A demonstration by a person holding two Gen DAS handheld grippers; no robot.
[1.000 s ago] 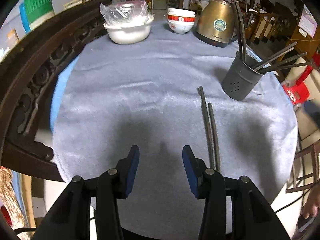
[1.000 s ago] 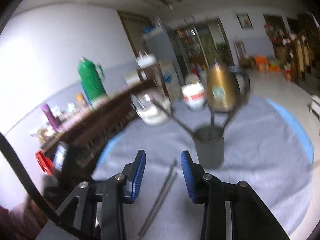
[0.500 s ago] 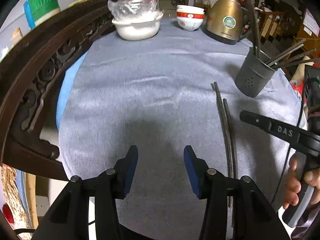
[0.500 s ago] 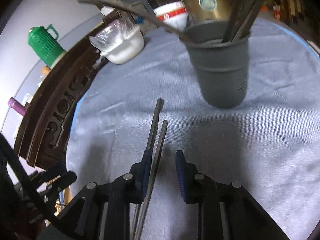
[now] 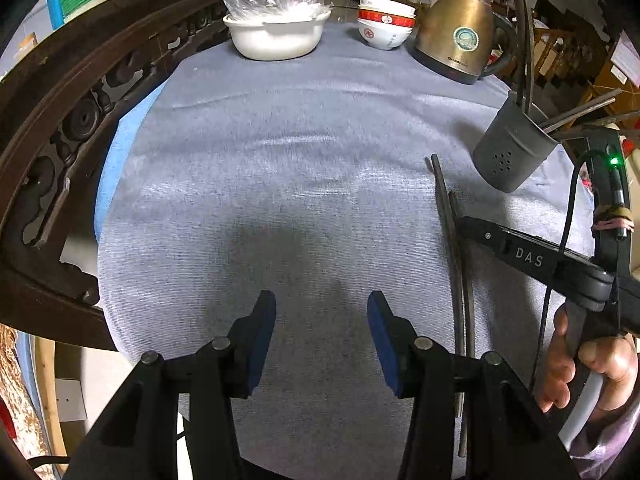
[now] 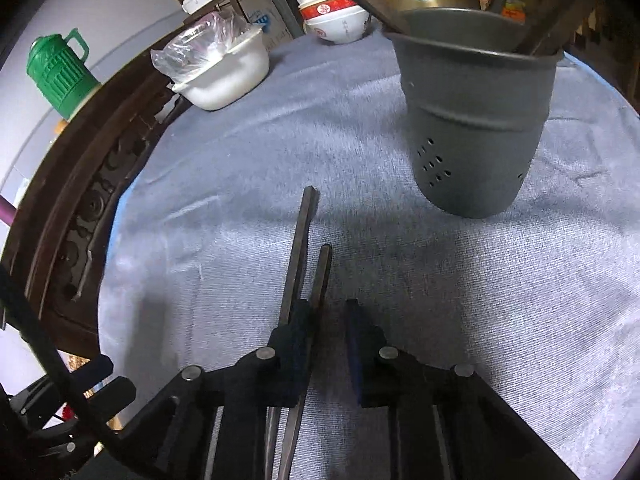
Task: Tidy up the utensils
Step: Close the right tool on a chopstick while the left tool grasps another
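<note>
The right tool (image 6: 326, 344) is closing low over the counter (image 6: 400, 264), and its left pad sits across the 2 dark slim chopsticks (image 6: 306, 256), so neither stick lies cleanly in the gap. Their long axis runs straight ahead toward the grey perforated metal holder (image 6: 474, 132). The left tool (image 5: 322, 340) hangs half open and empty, well to the side.

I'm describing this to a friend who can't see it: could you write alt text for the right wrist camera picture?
The right gripper is closing low over two dark chopsticks lying side by side on a grey tablecloth, the nearer chopstick just inside its left blue pad. Just beyond stands a grey utensil holder with more sticks in it.
</note>
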